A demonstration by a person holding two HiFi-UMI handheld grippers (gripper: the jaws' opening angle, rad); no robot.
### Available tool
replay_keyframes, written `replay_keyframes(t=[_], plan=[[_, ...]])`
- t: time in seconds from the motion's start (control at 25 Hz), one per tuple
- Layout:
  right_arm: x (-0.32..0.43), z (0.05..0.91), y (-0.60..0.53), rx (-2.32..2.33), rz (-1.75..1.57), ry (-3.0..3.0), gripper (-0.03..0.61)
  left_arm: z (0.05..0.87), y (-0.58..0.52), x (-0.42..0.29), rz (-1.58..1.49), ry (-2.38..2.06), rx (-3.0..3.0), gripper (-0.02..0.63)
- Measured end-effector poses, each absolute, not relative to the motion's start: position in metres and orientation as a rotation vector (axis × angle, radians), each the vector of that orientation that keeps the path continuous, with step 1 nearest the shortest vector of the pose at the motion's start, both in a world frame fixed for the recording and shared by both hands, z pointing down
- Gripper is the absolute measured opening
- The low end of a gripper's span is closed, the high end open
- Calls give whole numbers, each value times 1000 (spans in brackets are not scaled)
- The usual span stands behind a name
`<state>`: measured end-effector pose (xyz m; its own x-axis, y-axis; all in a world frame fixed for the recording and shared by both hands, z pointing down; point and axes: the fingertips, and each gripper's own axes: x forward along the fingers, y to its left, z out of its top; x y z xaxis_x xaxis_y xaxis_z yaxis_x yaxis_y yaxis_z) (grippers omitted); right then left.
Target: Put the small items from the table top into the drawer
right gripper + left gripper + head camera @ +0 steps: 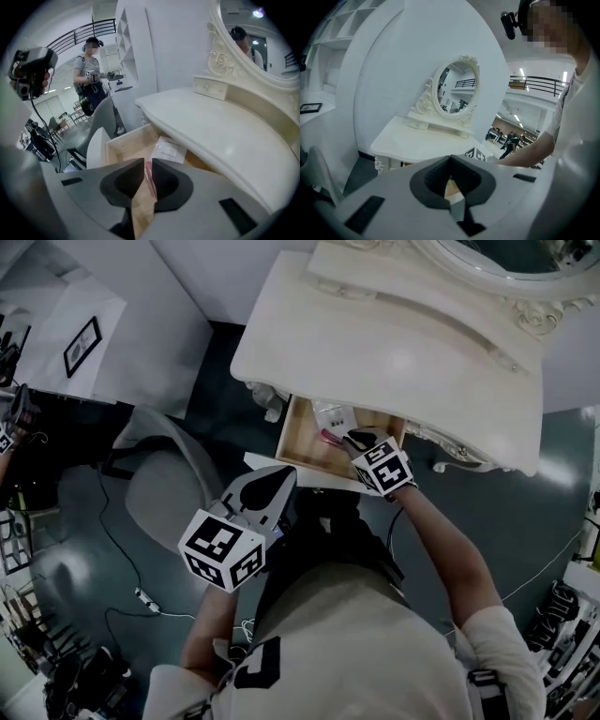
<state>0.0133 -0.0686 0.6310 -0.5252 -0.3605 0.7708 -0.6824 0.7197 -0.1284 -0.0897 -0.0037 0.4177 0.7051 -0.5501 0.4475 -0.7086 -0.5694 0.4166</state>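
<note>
The cream dressing table (394, 362) has its wooden drawer (298, 442) pulled out. A white flat packet (336, 415) and a thin pink item (330, 438) lie inside. My right gripper (359, 439) hangs over the drawer's right part, open by a narrow gap with nothing pressed between its pads. In the right gripper view, the pink item (150, 180) shows through that gap, lying on the drawer floor (123, 146) beside the packet (168, 149). My left gripper (272, 482) is in front of the drawer, near my body. It is shut and holds nothing, its tips (451, 159) meeting.
A grey chair (164, 486) stands left of the drawer. An oval mirror (457, 91) rises at the back of the table top (422, 143). Cables (150, 601) trail over the dark floor. Another person (91, 75) stands far off.
</note>
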Motion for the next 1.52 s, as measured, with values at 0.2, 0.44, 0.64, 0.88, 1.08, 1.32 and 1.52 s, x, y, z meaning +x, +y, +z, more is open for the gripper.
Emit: replay_keyframes(t=[0.2, 0.44, 0.64, 0.88, 1.08, 1.32, 1.52], plan=[[15, 581, -70, 966, 606, -2296, 60, 411, -2, -83, 359, -907, 2377, 55], [9, 536, -55, 1062, 689, -2417, 44, 404, 2, -76, 356, -840, 2425, 55], [14, 508, -36, 1122, 725, -2466, 35, 403, 10, -61, 352, -741, 2475, 55], [38, 478, -13, 1235, 783, -2525, 34, 396, 20, -42, 355, -654, 2527, 55], [43, 458, 6, 1213, 730, -2555, 32, 390, 30, -30, 360, -624, 2550, 55], [47, 430, 22, 1155, 627, -2631, 31, 385, 43, -11, 361, -653, 2565, 55], [69, 417, 38, 1130, 589, -2667, 31, 379, 58, 18, 365, -664, 2586, 55]])
